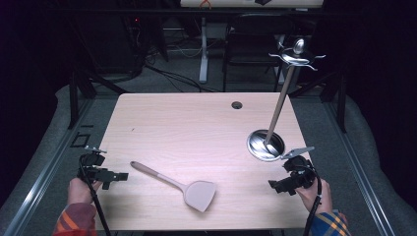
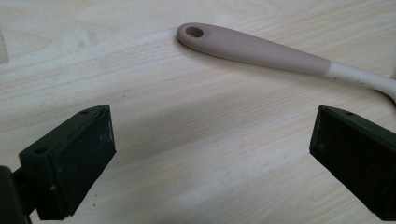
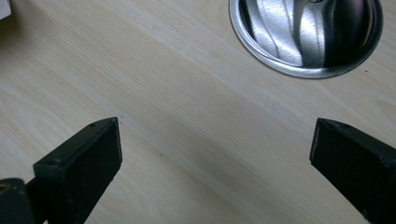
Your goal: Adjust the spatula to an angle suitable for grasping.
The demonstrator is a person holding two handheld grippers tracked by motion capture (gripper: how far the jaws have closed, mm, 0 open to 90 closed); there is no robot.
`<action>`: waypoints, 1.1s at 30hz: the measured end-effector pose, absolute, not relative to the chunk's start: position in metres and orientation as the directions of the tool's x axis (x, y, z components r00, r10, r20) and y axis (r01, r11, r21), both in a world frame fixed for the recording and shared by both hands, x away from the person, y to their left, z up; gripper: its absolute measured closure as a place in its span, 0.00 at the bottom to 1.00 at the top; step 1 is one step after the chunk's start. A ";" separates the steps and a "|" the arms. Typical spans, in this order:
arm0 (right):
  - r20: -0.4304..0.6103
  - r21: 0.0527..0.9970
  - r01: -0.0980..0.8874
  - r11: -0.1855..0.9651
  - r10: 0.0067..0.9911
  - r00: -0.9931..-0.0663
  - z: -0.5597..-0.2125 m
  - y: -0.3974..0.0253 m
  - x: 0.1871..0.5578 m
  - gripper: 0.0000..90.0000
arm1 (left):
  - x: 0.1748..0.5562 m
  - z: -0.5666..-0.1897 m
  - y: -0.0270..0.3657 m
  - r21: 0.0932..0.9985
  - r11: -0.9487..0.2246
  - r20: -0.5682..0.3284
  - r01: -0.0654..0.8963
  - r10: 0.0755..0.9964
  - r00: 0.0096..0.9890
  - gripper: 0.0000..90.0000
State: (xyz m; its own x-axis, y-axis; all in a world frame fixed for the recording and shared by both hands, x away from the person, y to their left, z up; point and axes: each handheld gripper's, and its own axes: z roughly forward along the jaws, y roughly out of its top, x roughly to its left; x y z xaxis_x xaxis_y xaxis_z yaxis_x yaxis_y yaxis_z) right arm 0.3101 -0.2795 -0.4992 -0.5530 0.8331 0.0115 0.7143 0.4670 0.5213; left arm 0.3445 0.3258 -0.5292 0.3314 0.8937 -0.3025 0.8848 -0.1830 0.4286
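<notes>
No text, label, brand or number can be read anywhere. The spatula (image 1: 177, 183), the stand (image 1: 266, 145) and the table (image 1: 196, 128) carry no print. A small dark mark at the table's far left (image 1: 132, 130) is perhaps a speck; it is too small to tell.

The table (image 1: 196, 118) is pale wood with fine grain, matt. Ahead of the left jaws, the spatula (image 2: 261, 49) looks like matt, smooth beige silicone or plastic. Beyond the right jaws, the stand base (image 3: 280, 37) is polished, mirror-glossy metal. Jaw pads look matt black.
</notes>
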 end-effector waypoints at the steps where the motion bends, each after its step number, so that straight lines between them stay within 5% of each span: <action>1: 0.015 0.521 0.715 0.466 0.833 -0.553 -0.499 -0.279 0.310 0.02 | 0.345 -0.529 0.325 0.429 -0.188 -0.301 0.883 0.892 0.336 0.00; 17: -0.022 0.456 0.715 0.530 0.810 -0.586 -0.501 -0.247 0.316 0.00 | 0.346 -0.530 0.323 0.422 -0.208 -0.307 0.882 0.883 0.355 0.00; 33: 0.027 0.445 0.622 0.644 0.684 -0.729 -0.494 -0.174 0.329 0.00 | 0.348 -0.529 0.322 0.430 -0.219 -0.303 0.876 0.879 0.368 0.00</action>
State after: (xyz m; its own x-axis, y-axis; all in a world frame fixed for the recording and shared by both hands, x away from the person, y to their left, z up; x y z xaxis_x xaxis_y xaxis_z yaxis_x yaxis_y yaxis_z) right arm 0.3294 -0.1741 -0.4942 -0.7285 0.6845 0.0272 0.6221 0.6445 0.4446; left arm 0.3483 0.3222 -0.5288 0.3683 0.8789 -0.3030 0.8760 -0.2189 0.4298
